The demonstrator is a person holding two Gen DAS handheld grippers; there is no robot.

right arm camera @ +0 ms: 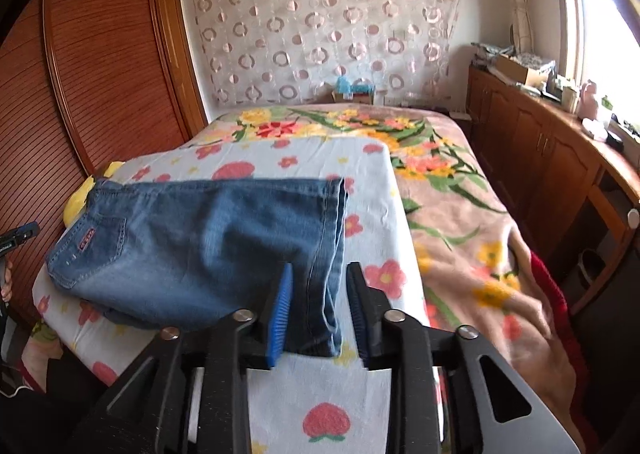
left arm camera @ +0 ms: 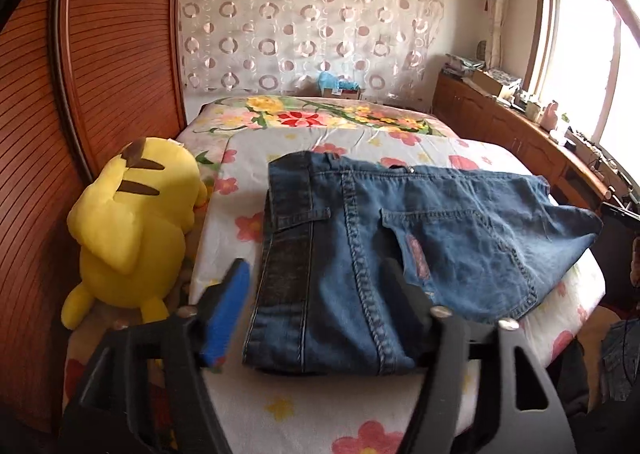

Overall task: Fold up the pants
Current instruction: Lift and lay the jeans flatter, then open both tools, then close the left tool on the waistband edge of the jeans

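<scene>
Folded blue jeans (left arm camera: pixel 400 222) lie across a white sheet with pink flowers (left arm camera: pixel 304 406) on the bed. In the left wrist view, my left gripper (left arm camera: pixel 316 286) stands wide open over the waistband end, one finger on each side of the dark side stripe and seam, its blue pad (left arm camera: pixel 226 314) clear of the cloth. In the right wrist view, the jeans (right arm camera: pixel 200 238) end in a folded leg hem that lies between the fingers of my right gripper (right arm camera: pixel 320 274). Its jaws are partly open, with small gaps beside the denim.
A yellow plush toy (left arm camera: pixel 132 222) lies at the bed's left edge against a slatted wooden wardrobe (left arm camera: pixel 100 54). A floral blanket (right arm camera: pixel 460 214) covers the right side of the bed. A cluttered wooden cabinet (right arm camera: pixel 540 142) runs under the window on the right.
</scene>
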